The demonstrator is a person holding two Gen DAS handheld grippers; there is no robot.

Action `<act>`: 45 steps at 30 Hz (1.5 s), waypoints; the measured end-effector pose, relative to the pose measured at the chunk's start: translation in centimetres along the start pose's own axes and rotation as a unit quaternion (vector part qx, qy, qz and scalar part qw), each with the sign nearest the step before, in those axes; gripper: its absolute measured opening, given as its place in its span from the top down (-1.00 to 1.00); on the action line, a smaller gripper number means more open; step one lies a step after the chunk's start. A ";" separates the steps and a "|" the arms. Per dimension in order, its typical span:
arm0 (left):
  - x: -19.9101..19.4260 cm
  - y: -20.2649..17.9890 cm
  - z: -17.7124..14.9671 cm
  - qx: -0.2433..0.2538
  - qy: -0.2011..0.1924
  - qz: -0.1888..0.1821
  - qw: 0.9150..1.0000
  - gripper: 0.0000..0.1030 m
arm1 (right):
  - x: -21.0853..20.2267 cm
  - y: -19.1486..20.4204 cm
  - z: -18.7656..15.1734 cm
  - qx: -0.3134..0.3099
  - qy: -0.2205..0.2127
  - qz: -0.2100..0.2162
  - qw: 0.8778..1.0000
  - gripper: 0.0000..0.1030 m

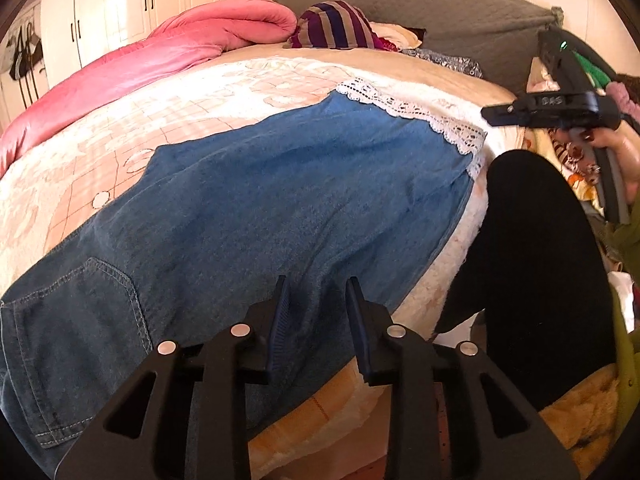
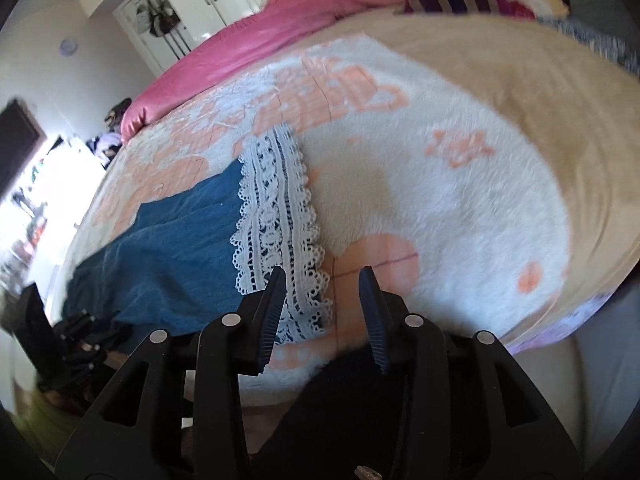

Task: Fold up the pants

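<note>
Pants (image 1: 248,208): blue denim, white lace hem (image 2: 276,216), laid flat lengthwise on the bed's white-and-peach fleece blanket (image 2: 440,184).
Left tool (image 1: 318,308): fingers apart, holding nothing, over the pants near the bed edge.
Right tool (image 2: 326,308): fingers apart, holding nothing, just beside the lace hem.
Pink quilt (image 1: 192,40): heaped along the far side.

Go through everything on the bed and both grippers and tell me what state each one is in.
pants: spread flat on the bed, not folded
lace hem: lying flat on the blanket
left gripper: jaws open, above the pants, holding nothing
right gripper: jaws open, at the lace hem, holding nothing
pink quilt: bunched at the far side
</note>
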State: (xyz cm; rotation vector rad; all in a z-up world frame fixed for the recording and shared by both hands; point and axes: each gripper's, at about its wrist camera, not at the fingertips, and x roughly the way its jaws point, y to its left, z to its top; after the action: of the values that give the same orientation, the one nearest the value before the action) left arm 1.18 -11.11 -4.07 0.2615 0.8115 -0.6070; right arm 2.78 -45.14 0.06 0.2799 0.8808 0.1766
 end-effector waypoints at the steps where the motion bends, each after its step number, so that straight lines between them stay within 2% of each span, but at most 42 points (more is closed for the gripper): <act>1: 0.2 0.0 0.1 0.001 -0.001 0.003 1.000 0.46 | 0.0 0.8 -0.1 -0.017 0.001 0.009 1.000 0.37; 3: 0.5 0.1 0.3 0.002 -0.006 0.007 1.000 0.50 | 0.6 2.9 -0.6 -0.057 0.015 0.028 0.998 0.32; 5: 0.8 0.3 0.4 -0.003 -0.010 0.012 1.000 0.86 | 1.4 4.9 -1.1 -0.096 0.028 0.043 0.994 0.31; 7: 0.4 0.8 0.5 -0.016 -0.015 0.003 1.000 0.93 | 2.6 7.6 -1.9 -0.150 0.047 0.060 0.986 0.27; 10: -1.0 0.7 0.5 -0.015 -0.026 -0.005 1.000 0.95 | 3.8 11.0 -3.2 -0.230 0.064 0.056 0.969 0.23; 15: -3.3 0.2 0.7 -0.004 -0.042 -0.017 0.999 0.95 | 5.0 13.9 -4.9 -0.324 0.062 0.013 0.944 0.13; 17: -3.5 0.1 0.5 -0.004 -0.042 -0.021 0.999 0.95 | 5.7 14.8 -5.4 -0.367 0.052 -0.041 0.928 0.12; 18: -3.4 0.1 0.4 -0.005 -0.040 -0.020 0.999 0.95 | 6.3 15.0 -5.4 -0.376 0.054 -0.061 0.923 0.16; 19: -3.3 0.2 0.3 -0.007 -0.038 -0.020 0.999 0.95 | 6.6 15.2 -5.4 -0.386 0.057 -0.075 0.918 0.66; 20: -3.2 0.2 0.2 -0.009 -0.033 -0.019 0.999 0.95 | 6.7 15.1 -5.6 -0.394 0.063 -0.074 0.914 0.94; 24: -3.1 0.2 -0.1 -0.005 -0.022 -0.024 0.999 0.94 | 6.1 14.4 -5.8 -0.397 0.102 -0.047 0.911 1.00; 27: -2.2 0.1 -0.4 -0.004 -0.007 -0.024 1.000 0.89 | 6.4 13.7 -5.7 -0.380 0.121 -0.037 0.916 0.99; 30: -1.1 0.3 -0.8 -0.008 0.019 -0.023 1.000 0.85 | 7.0 12.8 -5.3 -0.344 0.138 -0.010 0.929 0.85; 32: -1.1 0.7 -1.2 -0.015 0.026 -0.021 0.999 0.74 | 6.4 12.0 -4.9 -0.321 0.145 0.018 0.936 0.59; 33: -1.4 1.0 -1.3 -0.020 0.024 -0.024 0.999 0.65 | 5.5 11.5 -4.6 -0.306 0.138 0.032 0.941 0.56; 35: -2.3 1.4 -1.7 -0.029 0.022 -0.023 0.999 0.30 | 3.6 10.2 -3.9 -0.271 0.119 0.052 0.954 0.49; 38: -4.3 2.0 -2.2 -0.039 0.009 -0.018 0.999 0.20 | 0.8 6.9 -1.7 -0.199 0.067 0.064 0.976 0.32; 39: -5.4 2.5 -2.4 -0.048 -0.002 -0.011 0.999 0.17 | 0.4 6.2 -1.2 -0.186 0.058 0.062 0.979 0.31; 41: -7.5 3.7 -2.7 -0.069 -0.024 0.012 0.997 -0.05 | 0.6 5.1 -0.4 -0.174 0.048 0.042 0.983 0.24; 42: -8.8 4.7 -2.8 -0.086 -0.038 0.038 0.995 -0.09 | 1.0 5.0 0.0 -0.172 0.046 0.033 0.983 0.22; 45: -12.1 8.4 -3.4 -0.150 -0.066 0.096 0.982 -0.17 | 2.6 5.9 0.8 -0.187 0.047 0.033 0.981 0.10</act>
State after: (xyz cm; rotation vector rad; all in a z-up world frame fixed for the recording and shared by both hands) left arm -2.31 2.06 2.58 0.0225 0.7285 -0.3115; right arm 4.79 -38.95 0.52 -0.0507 0.9139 0.4130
